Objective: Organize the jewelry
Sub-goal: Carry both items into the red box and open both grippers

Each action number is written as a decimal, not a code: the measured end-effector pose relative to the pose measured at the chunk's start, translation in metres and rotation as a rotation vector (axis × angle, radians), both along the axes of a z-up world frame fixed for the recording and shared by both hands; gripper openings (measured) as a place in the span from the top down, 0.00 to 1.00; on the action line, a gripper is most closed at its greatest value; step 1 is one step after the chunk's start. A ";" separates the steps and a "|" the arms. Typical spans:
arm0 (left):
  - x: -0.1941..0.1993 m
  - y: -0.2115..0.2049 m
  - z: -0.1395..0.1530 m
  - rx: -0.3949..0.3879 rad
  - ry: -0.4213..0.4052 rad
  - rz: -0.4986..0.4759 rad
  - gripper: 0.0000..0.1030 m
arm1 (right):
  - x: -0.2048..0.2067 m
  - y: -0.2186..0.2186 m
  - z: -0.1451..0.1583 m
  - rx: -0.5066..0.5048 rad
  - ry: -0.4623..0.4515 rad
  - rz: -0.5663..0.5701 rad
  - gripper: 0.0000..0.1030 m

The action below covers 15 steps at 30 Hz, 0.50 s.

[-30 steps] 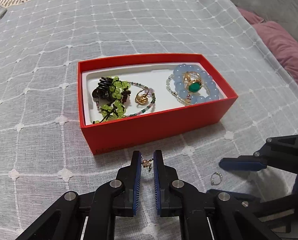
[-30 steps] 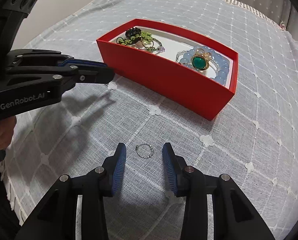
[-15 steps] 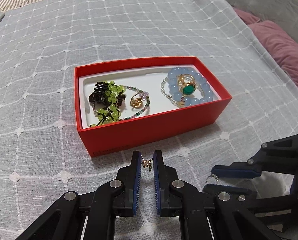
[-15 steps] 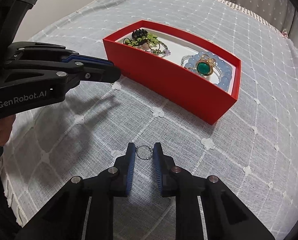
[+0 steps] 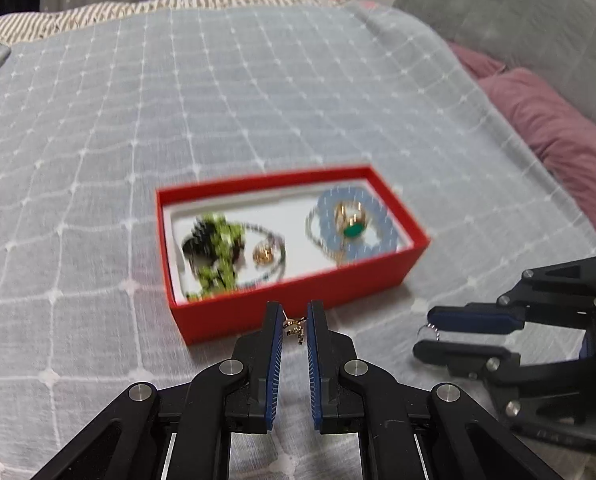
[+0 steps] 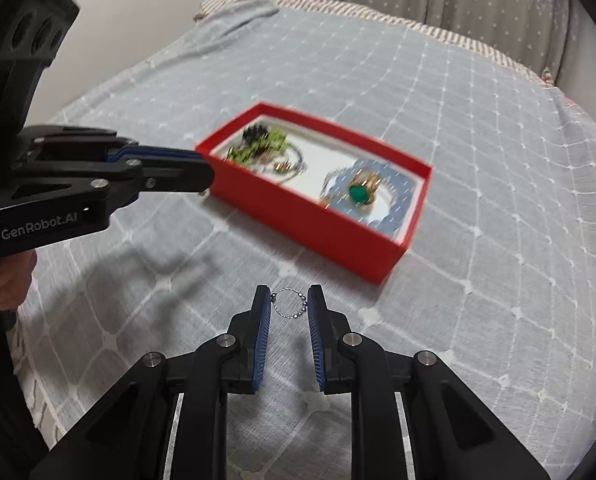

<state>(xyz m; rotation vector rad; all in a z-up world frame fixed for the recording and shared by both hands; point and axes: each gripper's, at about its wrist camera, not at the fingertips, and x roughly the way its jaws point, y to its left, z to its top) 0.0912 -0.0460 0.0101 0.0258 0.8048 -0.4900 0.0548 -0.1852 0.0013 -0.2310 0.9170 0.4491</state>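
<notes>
Right gripper (image 6: 289, 307) pinches beaded ring (image 6: 289, 308) — left gripper (image 5: 294, 327) grips charm (image 5: 294, 328).

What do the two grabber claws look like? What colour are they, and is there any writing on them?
Both are black plastic claws. The left gripper and the right gripper each have two long straight fingers lined with ribbed blue pads, joined by angular black linkages with round silver pins. The left one's side carries white lettering, "GenRobot.AI". No cables show. A bare hand grips its handle.
</notes>
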 end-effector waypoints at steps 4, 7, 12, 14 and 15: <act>0.012 0.008 0.010 -0.022 -0.020 0.031 0.93 | 0.011 -0.014 0.016 0.057 -0.036 -0.056 0.81; 0.029 0.013 0.011 -0.051 -0.009 0.060 0.93 | 0.026 -0.021 0.023 0.100 -0.055 -0.102 0.81; 0.049 0.016 0.008 -0.074 0.002 0.077 0.93 | 0.055 -0.021 0.022 0.209 -0.055 -0.142 0.81; 0.054 0.014 0.004 -0.073 0.005 0.075 0.93 | 0.064 -0.018 0.018 0.239 -0.042 -0.138 0.81; 0.056 0.013 0.003 -0.073 0.007 0.073 0.93 | 0.068 -0.015 0.017 0.243 -0.038 -0.135 0.81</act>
